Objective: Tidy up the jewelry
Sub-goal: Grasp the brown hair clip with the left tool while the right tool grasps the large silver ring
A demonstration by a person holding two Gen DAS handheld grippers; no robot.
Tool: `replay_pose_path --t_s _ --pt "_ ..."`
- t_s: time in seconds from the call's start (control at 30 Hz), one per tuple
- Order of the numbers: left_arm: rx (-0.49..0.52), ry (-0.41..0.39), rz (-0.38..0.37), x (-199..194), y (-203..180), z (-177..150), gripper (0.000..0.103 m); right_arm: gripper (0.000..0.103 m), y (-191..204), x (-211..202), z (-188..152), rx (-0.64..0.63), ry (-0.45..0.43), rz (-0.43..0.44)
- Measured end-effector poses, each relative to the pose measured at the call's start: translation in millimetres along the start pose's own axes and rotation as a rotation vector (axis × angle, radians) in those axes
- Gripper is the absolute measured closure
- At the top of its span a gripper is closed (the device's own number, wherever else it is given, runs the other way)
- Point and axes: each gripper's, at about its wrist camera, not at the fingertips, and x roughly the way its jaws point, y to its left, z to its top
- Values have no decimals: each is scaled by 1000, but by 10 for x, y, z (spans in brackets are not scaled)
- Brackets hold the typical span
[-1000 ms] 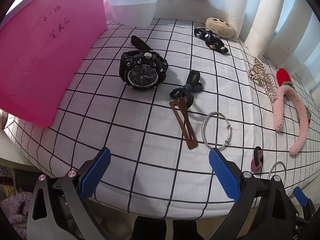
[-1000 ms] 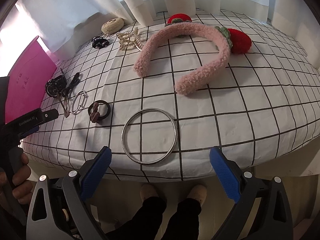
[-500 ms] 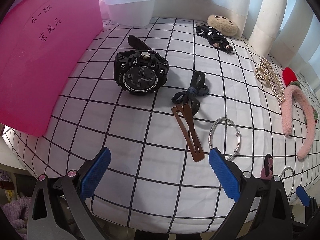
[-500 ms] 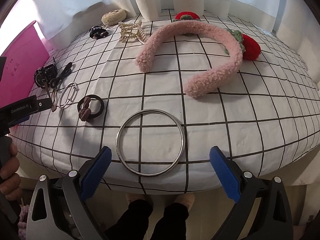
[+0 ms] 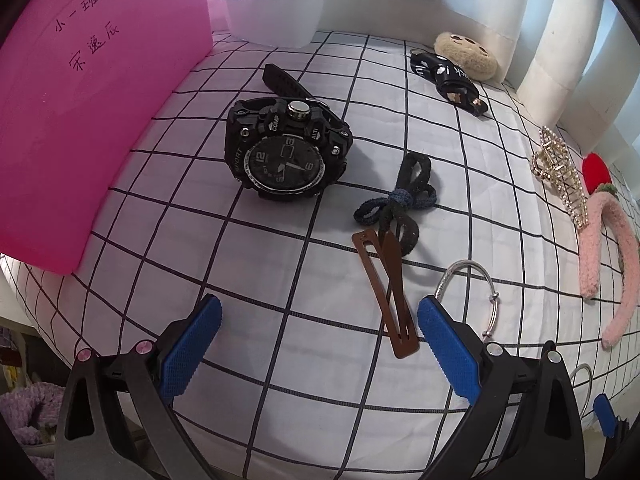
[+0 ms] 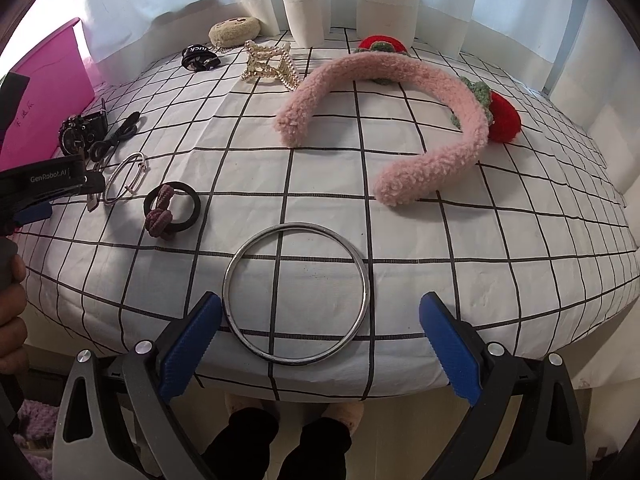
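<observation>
Both claws have crept forward over the last second, closing in on the bed with its white, black-gridded sheet [image 6: 400, 216]. For the tidying job that reads as the approach to a first pick; nothing has been lifted, and every piece lies where it lay.

The left claw [image 5: 318, 344] hangs low over the near edge, spread wide and empty. The brown flat hair clip [image 5: 386, 296] now lies just ahead of its right blue pad, with the thin open silver bangle [image 5: 472, 292] partly hidden behind that pad. Further on lie the dark knotted fabric hair tie [image 5: 400, 200] and the chunky black sport watch [image 5: 286, 154], and a pink plastic box [image 5: 92, 112] stands at the left. The watch or the clip looks the likeliest target, though I can't say which.

The right claw [image 6: 320, 344] is also spread wide and holds nothing. The large plain silver ring bangle [image 6: 296, 296] sits between its blue pads, near the left one. Beyond lies the fluffy pink headband [image 6: 400, 120]. To the left rests a black ring hair tie with a maroon knot [image 6: 172, 208]. A hand [image 6: 12, 320] grips the left tool's handle.
</observation>
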Motion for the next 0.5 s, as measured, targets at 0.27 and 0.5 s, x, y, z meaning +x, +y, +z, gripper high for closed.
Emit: replay_pose_path --t_s 0.27,0.5 --pt "3 -49 11 50 -27 29 6 9 11 -16 -37 -4 -23 -1" --pt "20 -129 5 30 -44 -57 6 10 38 -8 -8 -20 -34 14"
